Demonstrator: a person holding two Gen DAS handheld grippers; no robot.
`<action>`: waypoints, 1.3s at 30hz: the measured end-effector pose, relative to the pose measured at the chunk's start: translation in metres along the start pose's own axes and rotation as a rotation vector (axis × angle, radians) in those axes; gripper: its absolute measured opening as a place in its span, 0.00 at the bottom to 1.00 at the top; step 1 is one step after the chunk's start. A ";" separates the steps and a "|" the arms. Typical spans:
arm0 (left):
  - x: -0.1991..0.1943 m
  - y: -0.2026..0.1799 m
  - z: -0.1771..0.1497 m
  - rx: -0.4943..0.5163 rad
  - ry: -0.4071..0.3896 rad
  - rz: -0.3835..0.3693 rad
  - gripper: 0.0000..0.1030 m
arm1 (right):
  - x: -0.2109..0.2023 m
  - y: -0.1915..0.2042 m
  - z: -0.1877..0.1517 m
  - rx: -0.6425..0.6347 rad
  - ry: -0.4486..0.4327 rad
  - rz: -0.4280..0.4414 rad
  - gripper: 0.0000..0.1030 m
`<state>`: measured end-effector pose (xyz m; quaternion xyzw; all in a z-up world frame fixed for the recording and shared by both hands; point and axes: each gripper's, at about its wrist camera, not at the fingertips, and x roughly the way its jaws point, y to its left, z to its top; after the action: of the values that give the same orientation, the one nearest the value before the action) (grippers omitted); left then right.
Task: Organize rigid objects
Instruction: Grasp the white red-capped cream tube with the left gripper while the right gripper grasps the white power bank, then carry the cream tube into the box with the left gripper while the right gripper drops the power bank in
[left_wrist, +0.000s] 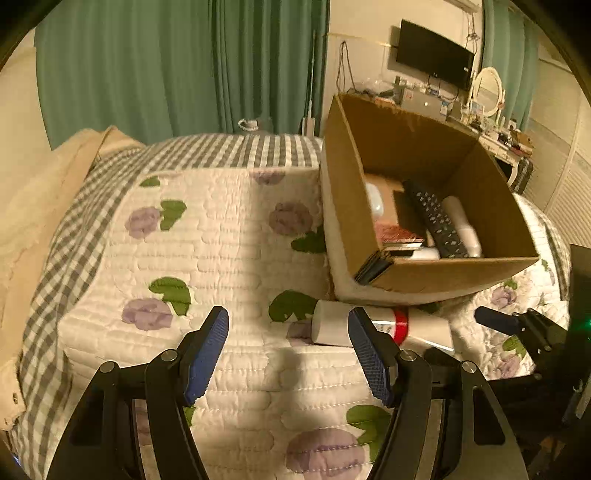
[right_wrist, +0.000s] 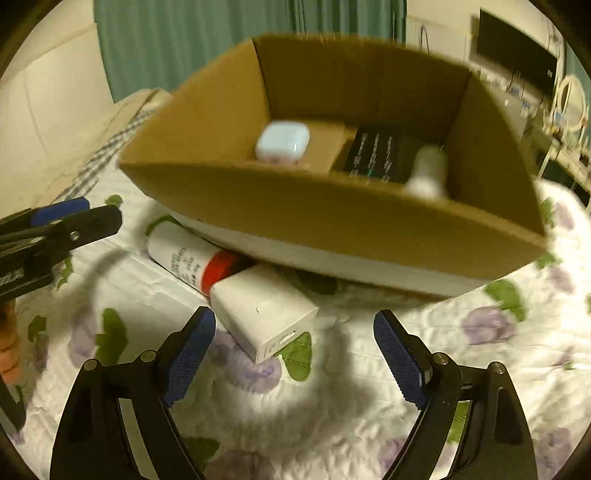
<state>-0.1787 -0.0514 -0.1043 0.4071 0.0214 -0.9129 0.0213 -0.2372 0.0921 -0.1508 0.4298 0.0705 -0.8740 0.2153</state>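
An open cardboard box (left_wrist: 443, 275) (right_wrist: 332, 221) rests on the bed. It holds a black remote (left_wrist: 436, 218), a white bottle (left_wrist: 461, 221) (right_wrist: 428, 173), a pale earbud case (right_wrist: 282, 142) and a black carton (right_wrist: 376, 155). In front of the box a white tube with a red band (left_wrist: 330, 325) (right_wrist: 184, 254) lies on the quilt, end to end with a white rectangular block (right_wrist: 262, 314) (left_wrist: 428, 328). My left gripper (left_wrist: 288, 325) is open just short of the tube's end. My right gripper (right_wrist: 295, 325) is open, with the block's near corner between its fingertips, untouched.
The bed has a flowered quilt (left_wrist: 221, 240) with a grey checked border and a beige pillow (left_wrist: 37, 206) at the left. Green curtains (left_wrist: 166, 66), a wall TV (left_wrist: 436, 55) and a cluttered dresser with a mirror (left_wrist: 489, 88) stand beyond. A hand (right_wrist: 7, 350) shows at the left edge.
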 end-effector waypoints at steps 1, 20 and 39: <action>0.004 0.000 -0.001 0.002 0.012 0.003 0.68 | 0.008 -0.002 0.001 0.004 0.015 0.017 0.85; 0.020 -0.038 -0.017 0.119 0.088 -0.037 0.68 | -0.017 -0.031 -0.027 0.094 -0.040 -0.070 0.66; 0.060 -0.059 -0.016 0.121 0.131 -0.034 0.78 | -0.020 -0.048 -0.034 0.192 -0.037 -0.040 0.66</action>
<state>-0.2099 0.0075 -0.1583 0.4662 -0.0256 -0.8841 -0.0201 -0.2231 0.1517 -0.1591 0.4308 -0.0088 -0.8887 0.1569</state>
